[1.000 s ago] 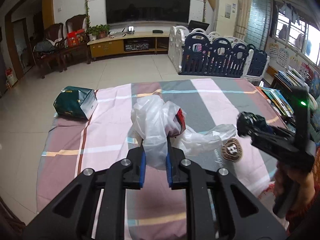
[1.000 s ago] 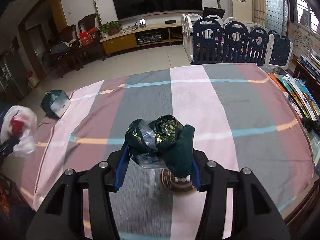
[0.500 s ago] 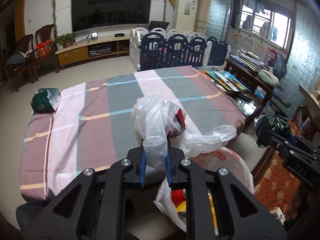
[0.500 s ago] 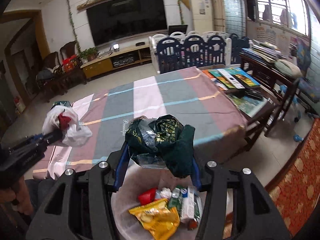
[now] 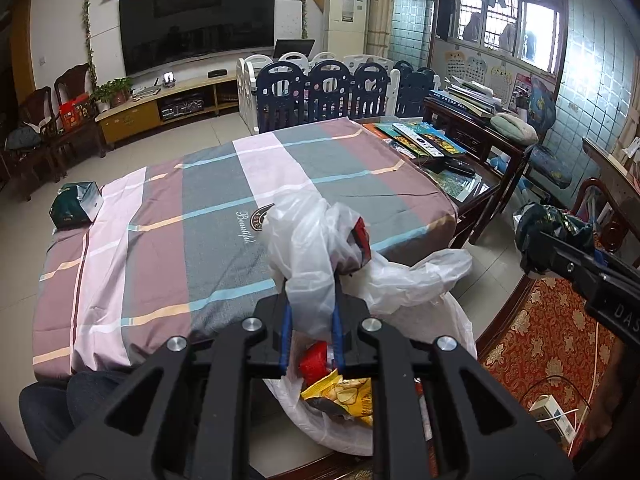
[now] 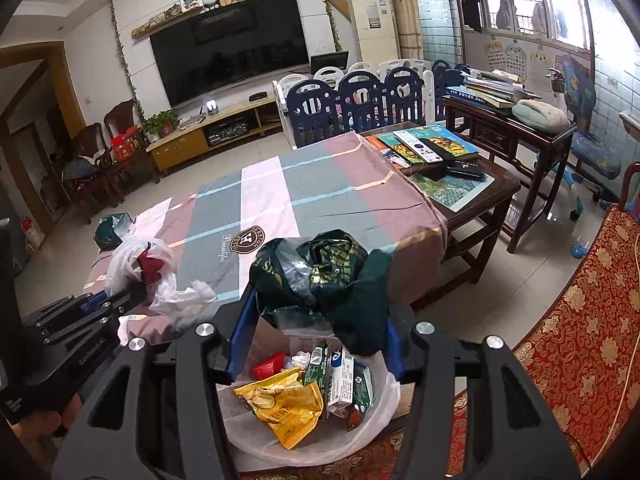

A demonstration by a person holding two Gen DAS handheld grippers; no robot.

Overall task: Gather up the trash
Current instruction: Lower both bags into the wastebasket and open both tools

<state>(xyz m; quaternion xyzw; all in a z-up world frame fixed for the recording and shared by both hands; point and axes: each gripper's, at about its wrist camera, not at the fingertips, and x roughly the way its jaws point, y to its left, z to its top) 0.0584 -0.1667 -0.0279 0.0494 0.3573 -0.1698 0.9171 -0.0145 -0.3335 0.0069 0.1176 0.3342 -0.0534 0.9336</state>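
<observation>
Left gripper (image 5: 311, 316) pads mostly buried under the white plastic bag (image 5: 304, 240); red item inside it only partly shows, can't ID. Trash bin (image 6: 376, 420) rim hidden by gripper frame in both views; bottom contents covered by the yellow chip bag (image 6: 280, 404). Dark green wrapper (image 6: 332, 280) blocks the right gripper (image 6: 316, 340) pads. Small green box (image 5: 76, 204) print too small to read. Person's hand (image 5: 608, 400) cut off at frame edge.
</observation>
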